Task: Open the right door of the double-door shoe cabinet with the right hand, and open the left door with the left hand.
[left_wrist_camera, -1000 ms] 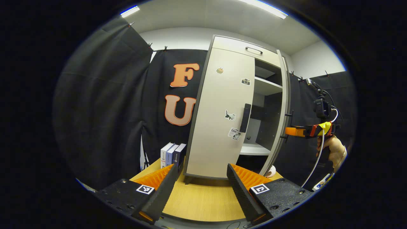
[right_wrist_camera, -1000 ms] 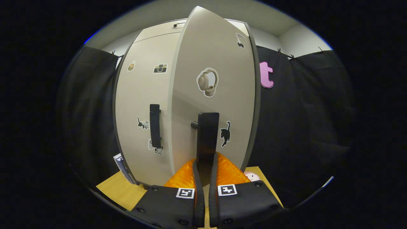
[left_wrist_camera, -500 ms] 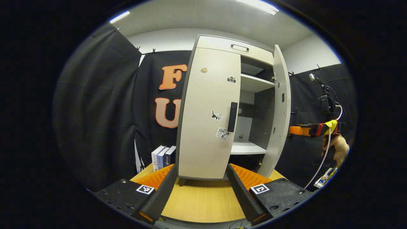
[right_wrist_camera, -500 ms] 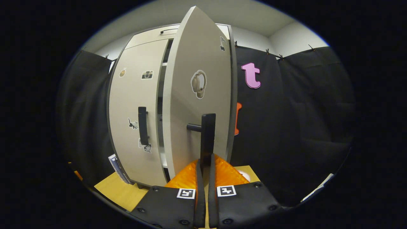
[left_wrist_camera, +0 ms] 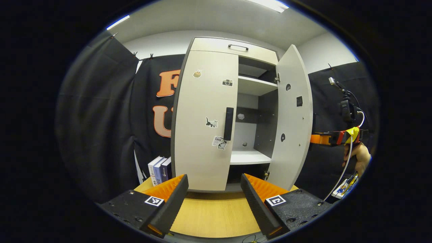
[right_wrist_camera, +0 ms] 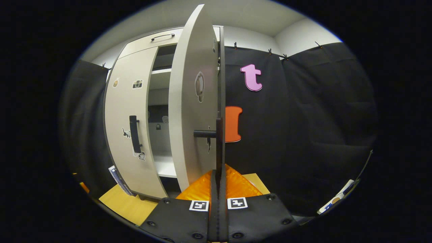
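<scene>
A pale shoe cabinet (left_wrist_camera: 206,111) stands on a light wooden tabletop (left_wrist_camera: 212,216) inside a booth hung with black cloth (left_wrist_camera: 101,118), beneath a white ceiling with two strip lights (left_wrist_camera: 270,5). Its right door (left_wrist_camera: 293,118) stands swung wide, baring two white shelves (left_wrist_camera: 254,89) and a dark interior, while its left door (left_wrist_camera: 202,121) sits closed with one dark vertical handle (left_wrist_camera: 228,123) and four small stickers on its face. A drawer front (left_wrist_camera: 236,50) with one thin handle crowns the unit, and three books (left_wrist_camera: 158,170) stand upright just beside its left foot. In the right gripper view, the right gripper (right_wrist_camera: 218,175) is clenched on the right door's handle (right_wrist_camera: 218,148), both fingers pressed against the bar; in the left gripper view the same tool appears beyond the open door, held by a hand (left_wrist_camera: 357,158) with a white cable trailing down. The left gripper (left_wrist_camera: 212,199) hangs with fingers spread wide, holding nothing, in front of the cabinet's base.
</scene>
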Action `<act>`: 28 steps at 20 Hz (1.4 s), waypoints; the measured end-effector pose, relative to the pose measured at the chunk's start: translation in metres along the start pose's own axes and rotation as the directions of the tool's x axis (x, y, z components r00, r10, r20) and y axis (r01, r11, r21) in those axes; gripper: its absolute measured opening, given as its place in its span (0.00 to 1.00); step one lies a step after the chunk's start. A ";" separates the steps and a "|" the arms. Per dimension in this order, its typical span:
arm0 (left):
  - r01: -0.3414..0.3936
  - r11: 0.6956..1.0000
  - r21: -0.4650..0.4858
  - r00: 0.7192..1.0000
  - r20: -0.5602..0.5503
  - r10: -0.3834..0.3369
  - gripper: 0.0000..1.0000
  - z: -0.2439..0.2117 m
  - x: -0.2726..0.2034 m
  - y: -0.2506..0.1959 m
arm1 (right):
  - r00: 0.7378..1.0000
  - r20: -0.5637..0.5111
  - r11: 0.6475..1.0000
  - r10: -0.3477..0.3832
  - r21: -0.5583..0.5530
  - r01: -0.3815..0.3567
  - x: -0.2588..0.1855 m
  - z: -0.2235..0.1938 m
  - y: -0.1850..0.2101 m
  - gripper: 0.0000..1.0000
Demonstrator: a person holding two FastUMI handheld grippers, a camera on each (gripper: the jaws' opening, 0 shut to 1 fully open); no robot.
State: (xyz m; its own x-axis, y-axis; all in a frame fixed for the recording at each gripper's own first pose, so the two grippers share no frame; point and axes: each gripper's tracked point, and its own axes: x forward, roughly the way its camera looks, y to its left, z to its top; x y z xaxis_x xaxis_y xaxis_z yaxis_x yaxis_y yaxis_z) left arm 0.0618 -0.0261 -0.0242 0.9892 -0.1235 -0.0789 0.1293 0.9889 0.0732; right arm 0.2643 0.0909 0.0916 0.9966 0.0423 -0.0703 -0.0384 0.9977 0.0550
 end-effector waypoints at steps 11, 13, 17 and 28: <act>0.028 1.000 -0.007 1.000 0.007 -0.028 0.95 0.008 0.055 -0.069 | 0.999 0.004 0.998 0.038 0.048 -0.038 -0.002 0.003 -0.029 0.07; 0.030 0.999 -0.015 1.000 0.008 -0.030 0.95 0.009 0.064 -0.076 | 0.998 0.004 0.997 0.055 0.046 -0.055 -0.005 0.003 -0.029 0.07; 0.011 1.000 -0.021 1.000 0.021 -0.011 0.95 0.014 0.082 -0.079 | 1.000 0.017 0.997 0.025 0.074 -0.026 -0.009 0.005 -0.043 0.08; -0.002 1.000 0.010 0.997 0.075 0.001 0.95 0.044 0.173 -0.088 | 0.994 0.100 0.998 -0.039 0.056 0.033 -0.020 0.021 -0.069 0.39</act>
State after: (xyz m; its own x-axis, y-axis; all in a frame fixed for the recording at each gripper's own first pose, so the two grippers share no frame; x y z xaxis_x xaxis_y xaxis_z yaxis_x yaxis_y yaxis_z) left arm 0.2242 -0.1381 -0.0009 0.9917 -0.1281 -0.0039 0.1280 0.9882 0.0836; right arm 0.2483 0.0197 0.1100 0.9996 -0.0016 0.0276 -0.0014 0.9941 0.1083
